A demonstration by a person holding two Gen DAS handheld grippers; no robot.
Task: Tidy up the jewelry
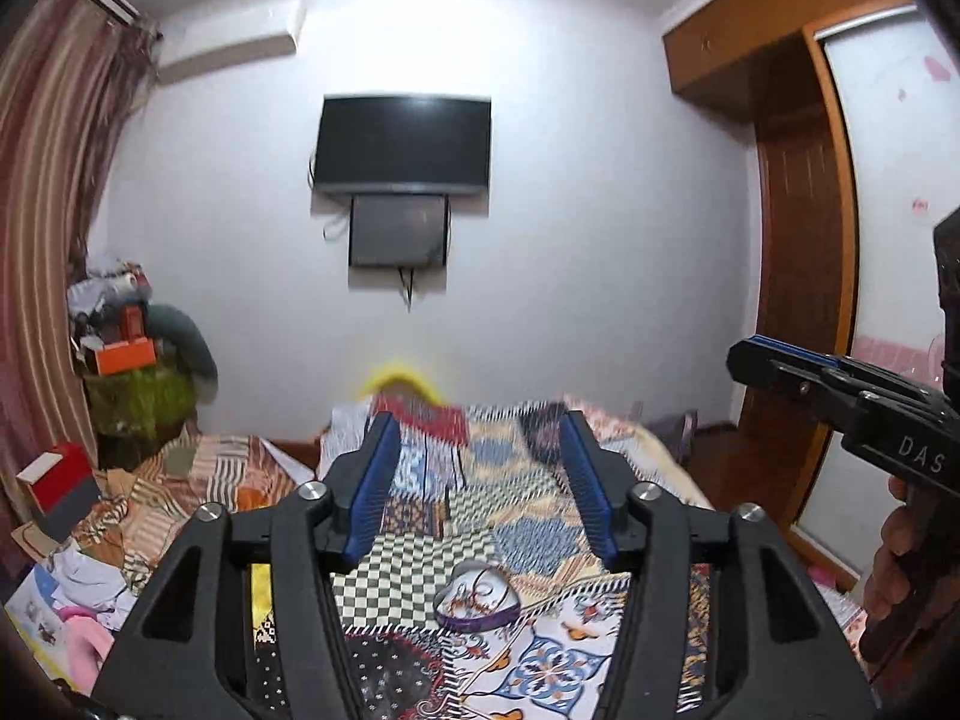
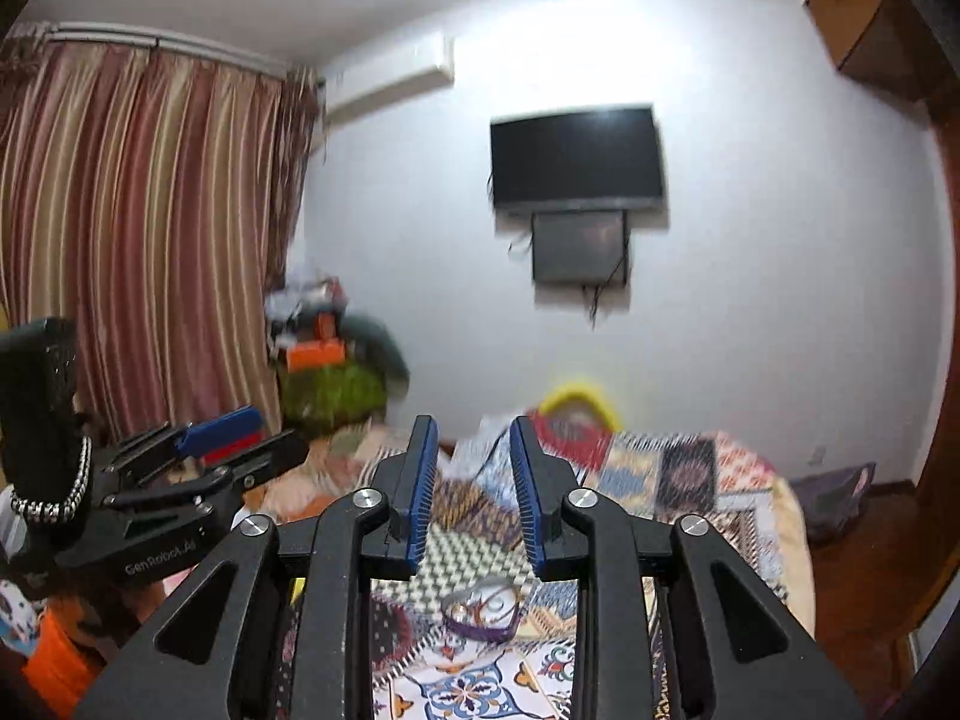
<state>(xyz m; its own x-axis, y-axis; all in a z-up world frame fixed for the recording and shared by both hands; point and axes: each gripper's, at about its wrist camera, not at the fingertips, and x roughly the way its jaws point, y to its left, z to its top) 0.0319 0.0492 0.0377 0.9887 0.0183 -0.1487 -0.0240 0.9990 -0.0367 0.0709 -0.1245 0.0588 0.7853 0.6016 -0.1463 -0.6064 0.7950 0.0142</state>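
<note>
Both grippers are raised above the bed [image 1: 606,648], pointing nearly level toward the far white wall [image 1: 570,240]. The left gripper [image 1: 480,468] has its jaws standing apart with nothing between the blue pads; only the patchwork bedspread [image 2: 690,480] shows through the gap. The right gripper [image 2: 471,492] has a narrower gap, also empty, pads not touching each other. The heart-shaped jewelry tin [image 1: 477,600] sits on the bedspread below and ahead of both grippers, well apart from either set of fingertips, resting flat with its opening up; the purple side band faces the cameras, the pointed end of the heart toward the lower left and the lobes away toward the wall. A thin dark necklace or cord lies coiled inside; details are too blurred to resolve. The bedspread around the tin is bare on all sides. On the left, the bed meets a clutter of cloth and boxes [image 1: 57,480] under a striped curtain [image 2: 138,228]; on the right, it drops to a wooden floor [image 2: 864,570] beside a wardrobe [image 1: 798,228]. A dark television [image 1: 405,141] hangs on the far wall.
</note>
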